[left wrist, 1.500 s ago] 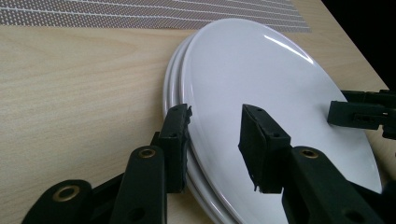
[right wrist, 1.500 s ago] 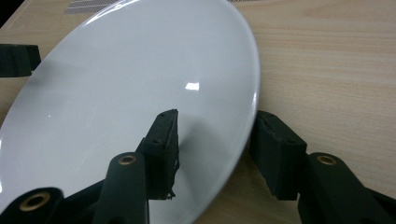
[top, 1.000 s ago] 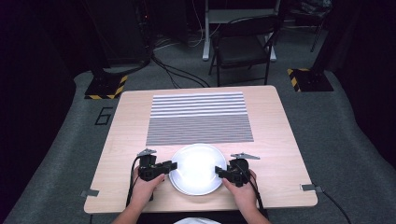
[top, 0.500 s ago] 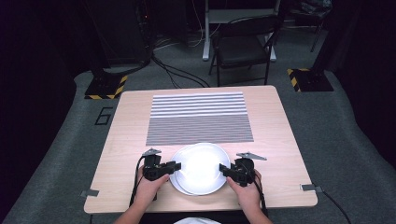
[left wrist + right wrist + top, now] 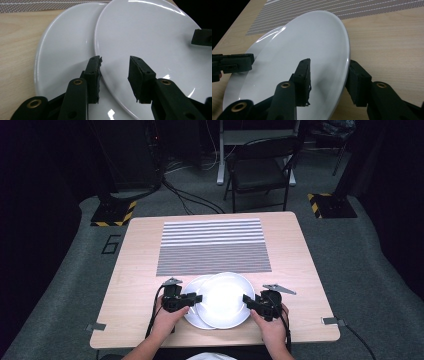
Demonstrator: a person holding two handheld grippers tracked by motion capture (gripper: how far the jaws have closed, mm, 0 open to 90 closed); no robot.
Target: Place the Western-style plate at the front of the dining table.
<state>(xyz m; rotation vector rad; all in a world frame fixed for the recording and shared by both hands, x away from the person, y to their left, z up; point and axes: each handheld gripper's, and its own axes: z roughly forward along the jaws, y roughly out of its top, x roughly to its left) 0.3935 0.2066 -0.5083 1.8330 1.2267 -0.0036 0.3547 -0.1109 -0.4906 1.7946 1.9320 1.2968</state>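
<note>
Two glossy white round plates are seen at the near edge of the pale wooden table [image 5: 135,270]. The upper plate [image 5: 225,297] is pinched at opposite rims by the left gripper [image 5: 194,299] and right gripper [image 5: 247,300], sitting shifted over the lower plate [image 5: 192,319], near the striped placemat [image 5: 212,245].

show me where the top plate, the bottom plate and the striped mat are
top plate [image 5: 225,300], high view, its bright centre
bottom plate [image 5: 62,55], left gripper view, its uncovered left part
striped mat [image 5: 212,245], high view, its middle
</note>
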